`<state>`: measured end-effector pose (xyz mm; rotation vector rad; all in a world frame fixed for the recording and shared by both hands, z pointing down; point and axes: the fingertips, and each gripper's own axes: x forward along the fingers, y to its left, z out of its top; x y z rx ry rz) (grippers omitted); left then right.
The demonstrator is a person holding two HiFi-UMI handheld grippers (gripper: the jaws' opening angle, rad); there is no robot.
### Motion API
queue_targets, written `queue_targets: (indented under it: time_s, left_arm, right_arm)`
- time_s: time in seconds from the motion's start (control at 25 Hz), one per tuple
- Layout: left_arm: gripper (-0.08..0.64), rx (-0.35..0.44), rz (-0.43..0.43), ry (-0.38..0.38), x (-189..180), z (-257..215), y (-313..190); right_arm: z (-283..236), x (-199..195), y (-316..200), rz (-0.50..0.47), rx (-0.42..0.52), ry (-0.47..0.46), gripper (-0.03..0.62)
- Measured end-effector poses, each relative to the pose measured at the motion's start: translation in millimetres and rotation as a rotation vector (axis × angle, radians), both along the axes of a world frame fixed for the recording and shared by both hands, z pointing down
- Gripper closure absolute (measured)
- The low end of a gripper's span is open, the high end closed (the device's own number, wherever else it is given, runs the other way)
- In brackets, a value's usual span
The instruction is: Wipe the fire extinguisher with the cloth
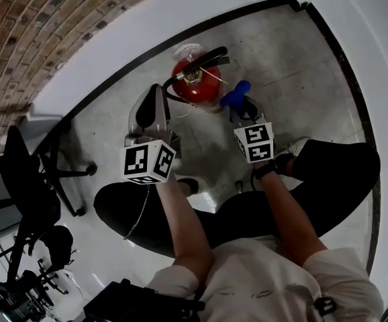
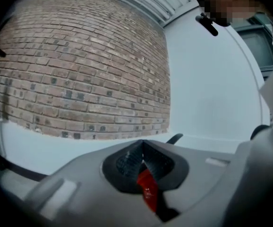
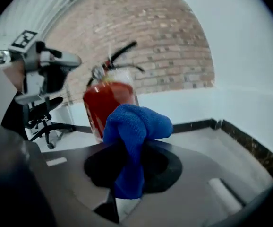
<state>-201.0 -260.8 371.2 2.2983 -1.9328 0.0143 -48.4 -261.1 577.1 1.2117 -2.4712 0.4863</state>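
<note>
The fire extinguisher (image 1: 195,82) stands upright on the floor (image 1: 281,66), upper middle of the head view. My right tongs (image 3: 132,150), clamped on the blue cloth (image 3: 136,124), sit just to its right. My left tongs (image 2: 142,148) are closed, tips together.

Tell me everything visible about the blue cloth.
The blue cloth looks like soft, nubby microfibre, bunched into a rounded wad. The right gripper has its jaws shut on it; the wad bulges beyond their tips and a tail trails back between them. It is held close by the red fire extinguisher; contact cannot be told.
</note>
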Motion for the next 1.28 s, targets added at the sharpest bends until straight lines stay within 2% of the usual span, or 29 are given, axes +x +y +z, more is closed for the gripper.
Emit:
queue_targets:
  time_s: [0.08,0.2,0.36,0.52,0.56,0.64,0.76,0.92,1.12,1.28]
  left_arm:
    - [0.558,0.02,0.006,0.01,1.7,-8.0,-0.3]
    - [0.558,0.016,0.024,0.018,10.0,-9.2,0.0]
    - [0.558,0.009,0.032,0.014,13.0,-10.4,5.8]
    - [0.558,0.002,0.027,0.002,7.6,-8.0,7.6]
    - [0.558,-0.001,0.027,0.0,6.6,-6.0,7.2]
    - [0.558,-0.01,0.026,0.006,5.1,-1.0,5.7]
    - [0.558,-0.029,0.021,0.009,5.3,7.5,2.2]
    - [0.558,-0.064,0.019,-0.004,5.7,22.8,-3.0]
    - [0.558,-0.105,0.002,-0.02,-2.6,40.1,-3.6]
    - [0.558,-0.12,-0.012,-0.037,-11.0,42.4,1.1]
  right_arm:
    - [-60.3,-8.5,3.3,-0.041,0.115,-0.053,0.508]
    - [-120.2,-27.4,1.1,-0.06,0.177,-0.169,0.509]
    - [-131.5,-48.3,-6.0,-0.063,0.155,-0.236,0.511]
    - [-124.2,-36.7,-11.8,-0.007,0.15,-0.322,0.515]
    - [-115.8,-30.7,-14.2,0.02,0.124,-0.328,0.515]
    - [-85.9,-18.9,-18.6,0.073,0.007,-0.348,0.515]
    - [-19.2,-15.6,-17.8,0.09,-0.21,-0.344,0.516]
    - [75.9,-18.7,-20.8,0.13,-0.409,-0.325,0.517]
    - [178.5,-12.5,-29.0,0.272,-0.671,-0.537,0.518]
    - [243.6,-10.1,-24.6,0.331,-0.797,-0.462,0.518]
